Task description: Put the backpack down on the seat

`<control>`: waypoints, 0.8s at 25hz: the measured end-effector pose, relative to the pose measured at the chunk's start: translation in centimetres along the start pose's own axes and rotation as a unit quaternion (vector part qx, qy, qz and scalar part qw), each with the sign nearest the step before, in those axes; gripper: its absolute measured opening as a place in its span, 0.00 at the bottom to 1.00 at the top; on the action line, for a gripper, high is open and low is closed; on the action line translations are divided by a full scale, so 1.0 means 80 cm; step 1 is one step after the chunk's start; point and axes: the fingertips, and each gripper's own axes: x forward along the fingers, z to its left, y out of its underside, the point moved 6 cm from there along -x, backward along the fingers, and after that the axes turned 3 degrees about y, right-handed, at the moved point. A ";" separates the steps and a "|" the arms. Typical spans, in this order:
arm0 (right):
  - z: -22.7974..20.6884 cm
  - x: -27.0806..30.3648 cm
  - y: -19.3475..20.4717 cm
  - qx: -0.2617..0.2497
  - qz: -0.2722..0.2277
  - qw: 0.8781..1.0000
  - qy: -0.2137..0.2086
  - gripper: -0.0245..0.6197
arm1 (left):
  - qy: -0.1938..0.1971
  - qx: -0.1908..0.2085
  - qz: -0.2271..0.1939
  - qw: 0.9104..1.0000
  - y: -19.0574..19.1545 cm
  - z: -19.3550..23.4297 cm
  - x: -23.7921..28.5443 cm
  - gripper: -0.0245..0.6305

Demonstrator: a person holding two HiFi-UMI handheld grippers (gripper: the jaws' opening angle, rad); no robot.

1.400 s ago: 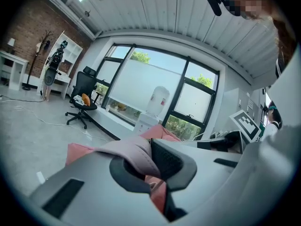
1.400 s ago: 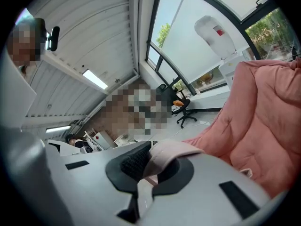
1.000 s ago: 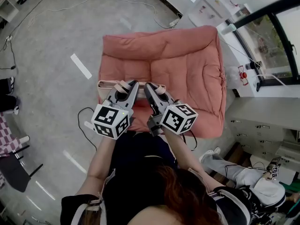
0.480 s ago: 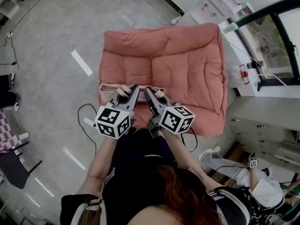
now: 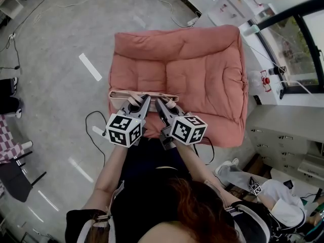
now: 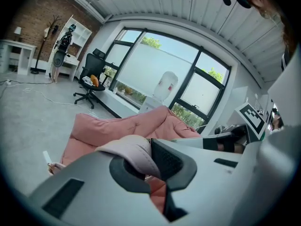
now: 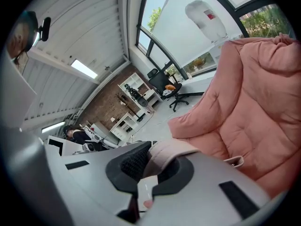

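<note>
The seat is a salmon-pink padded couch [image 5: 202, 70], seen from above in the head view. A pale pink backpack [image 5: 121, 93] hangs at the couch's front edge; only its top rim and straps show. My left gripper [image 5: 142, 102] is shut on one pale strap [image 6: 134, 152], which loops over its jaws [image 6: 146, 157]. My right gripper [image 5: 162, 104] is shut on the other strap [image 7: 167, 150], pinched between its pads [image 7: 153, 161]. The two grippers are side by side, close together. The pack's body below them is hidden.
Grey floor with cables [image 5: 93, 123] and white tape marks [image 5: 90, 67] lies left of the couch. White cabinets [image 5: 283, 130] and a window stand on the right. A person sits at the lower right [image 5: 276, 204]. A black office chair [image 6: 91, 81] stands far off.
Both grippers have sunk together with the straps, and the backpack's top rim has come lower against the couch's front edge. Both grips stay as they were.
</note>
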 end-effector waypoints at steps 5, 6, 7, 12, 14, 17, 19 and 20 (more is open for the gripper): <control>0.000 0.008 0.011 -0.004 0.014 1.000 0.000 0.09 | -0.009 -0.011 0.021 1.000 0.014 0.013 0.002 0.07; 0.000 0.010 0.013 -0.006 0.015 1.000 0.001 0.09 | -0.010 -0.012 0.024 1.000 0.017 0.015 0.003 0.07; -0.001 0.011 0.015 -0.007 0.017 1.000 0.003 0.09 | -0.011 -0.013 0.027 0.999 0.019 0.018 0.003 0.07; -0.003 0.025 0.027 -0.009 0.029 1.000 0.010 0.09 | -0.020 -0.024 0.040 0.999 0.035 0.036 0.006 0.07; -0.006 0.029 0.032 -0.006 0.033 0.999 0.012 0.09 | -0.020 -0.025 0.045 0.998 0.040 0.040 0.008 0.07; -0.012 0.035 0.039 0.002 0.044 0.999 0.022 0.09 | -0.018 -0.028 0.055 0.998 0.050 0.046 0.010 0.07; -0.016 0.041 0.047 0.003 0.053 0.998 0.031 0.09 | -0.018 -0.028 0.062 0.997 0.057 0.053 0.011 0.07; -0.018 0.045 0.052 0.003 0.057 0.998 0.035 0.09 | -0.019 -0.028 0.066 0.997 0.061 0.057 0.012 0.07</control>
